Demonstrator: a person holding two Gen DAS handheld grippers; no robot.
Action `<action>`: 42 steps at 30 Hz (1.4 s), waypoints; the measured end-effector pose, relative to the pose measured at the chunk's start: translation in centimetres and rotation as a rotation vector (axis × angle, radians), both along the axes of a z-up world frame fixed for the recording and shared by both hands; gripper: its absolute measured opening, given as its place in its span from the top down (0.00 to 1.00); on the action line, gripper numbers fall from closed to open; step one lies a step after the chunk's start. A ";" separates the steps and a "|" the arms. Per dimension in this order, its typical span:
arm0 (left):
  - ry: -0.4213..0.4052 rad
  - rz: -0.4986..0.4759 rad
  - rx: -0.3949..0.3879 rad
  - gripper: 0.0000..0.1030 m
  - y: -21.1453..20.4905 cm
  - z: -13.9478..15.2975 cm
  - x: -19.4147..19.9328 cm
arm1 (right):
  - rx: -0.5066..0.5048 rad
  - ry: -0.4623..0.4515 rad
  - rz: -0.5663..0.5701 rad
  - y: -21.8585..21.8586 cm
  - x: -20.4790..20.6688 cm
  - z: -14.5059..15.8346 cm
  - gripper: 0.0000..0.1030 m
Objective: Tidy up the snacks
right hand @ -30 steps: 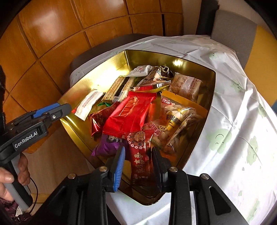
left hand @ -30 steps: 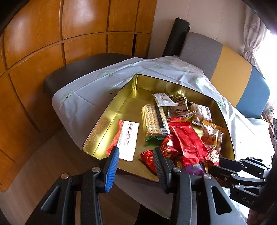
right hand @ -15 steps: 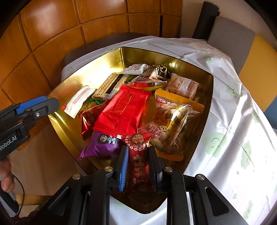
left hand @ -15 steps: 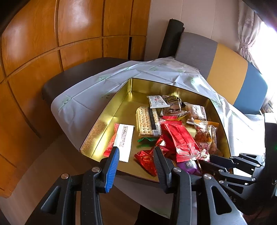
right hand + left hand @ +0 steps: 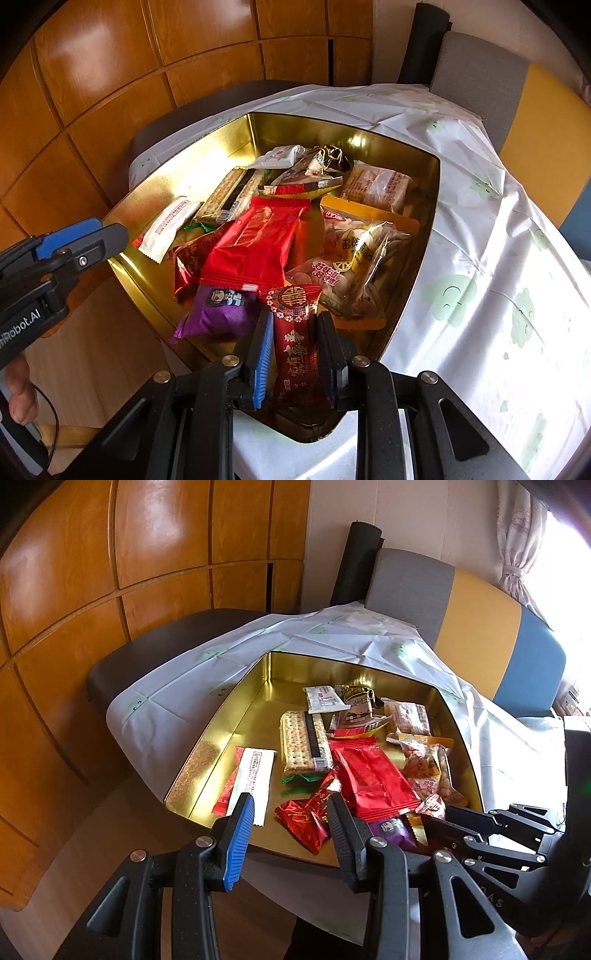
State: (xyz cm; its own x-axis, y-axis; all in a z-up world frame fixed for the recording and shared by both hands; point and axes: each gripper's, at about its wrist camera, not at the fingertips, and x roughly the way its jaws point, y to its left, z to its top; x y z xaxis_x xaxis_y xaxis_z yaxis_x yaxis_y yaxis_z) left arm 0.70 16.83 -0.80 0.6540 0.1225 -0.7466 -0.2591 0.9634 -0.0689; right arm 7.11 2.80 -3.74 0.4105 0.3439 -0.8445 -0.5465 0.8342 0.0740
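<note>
A gold tin tray (image 5: pixel 236 716) (image 5: pixel 177 173) on a white-clothed table holds several snack packets. My right gripper (image 5: pixel 293 325) is shut on a dark red patterned packet (image 5: pixel 295 332) at the tray's near edge, next to a purple packet (image 5: pixel 218 314). A large red packet (image 5: pixel 251 247) (image 5: pixel 373 779) lies in the middle, crackers (image 5: pixel 303 738) and a white packet (image 5: pixel 255 775) to the left. My left gripper (image 5: pixel 290 812) is open and empty above the tray's near edge, over a crumpled red wrapper (image 5: pixel 306 816). The right gripper also shows in the left wrist view (image 5: pixel 443 819).
The white tablecloth (image 5: pixel 480 258) has green prints. A dark chair (image 5: pixel 147 646) stands behind the table on the left, a grey, yellow and blue sofa (image 5: pixel 480 616) on the right. Wooden panelled walls (image 5: pixel 110 554) rise at the left.
My right gripper has closed in on the dark red packet and now pinches it. Both grippers have drawn back and up a little from the tray.
</note>
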 end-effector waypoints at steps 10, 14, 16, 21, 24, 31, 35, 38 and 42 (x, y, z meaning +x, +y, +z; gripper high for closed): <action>-0.017 -0.016 0.022 0.59 -1.0 0.6 -0.2 | 0.027 -0.015 -0.033 -0.9 -0.5 0.4 0.75; -0.024 -0.026 0.031 0.59 -1.6 0.8 -0.3 | 0.035 -0.027 -0.039 -1.0 -0.8 0.7 0.75; -0.025 -0.030 0.034 0.59 -1.8 0.9 -0.4 | 0.039 -0.032 -0.043 -1.1 -1.0 0.8 0.75; -0.029 -0.033 0.032 0.59 -2.0 1.1 -0.6 | 0.039 -0.052 -0.061 -1.4 -1.3 1.0 0.75; -0.026 -0.028 0.031 0.58 -1.9 1.0 -0.6 | 0.053 -0.063 -0.070 -1.6 -1.5 1.5 0.75; -0.029 -0.018 0.035 0.58 -1.7 0.8 -0.6 | 0.071 -0.031 -0.001 0.5 -0.6 1.5 0.75; -0.023 -0.005 0.040 0.51 -1.3 0.5 -0.7 | 0.017 0.012 0.008 2.1 0.4 -0.5 0.75; -0.031 0.018 0.056 0.50 -1.0 0.6 -1.0 | 0.005 0.007 0.001 2.1 0.1 -0.8 0.75; -0.064 0.050 0.072 0.47 -0.8 1.1 -1.3 | 0.006 -0.042 -0.009 1.5 -1.0 0.2 0.75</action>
State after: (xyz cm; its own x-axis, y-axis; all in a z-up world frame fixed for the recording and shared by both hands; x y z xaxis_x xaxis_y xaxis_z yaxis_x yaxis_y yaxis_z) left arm -0.62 16.00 0.33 0.6918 0.2080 -0.6915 -0.3041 0.9525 -0.0177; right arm 6.14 4.35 -3.56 0.4489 0.3452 -0.8242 -0.5416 0.8388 0.0564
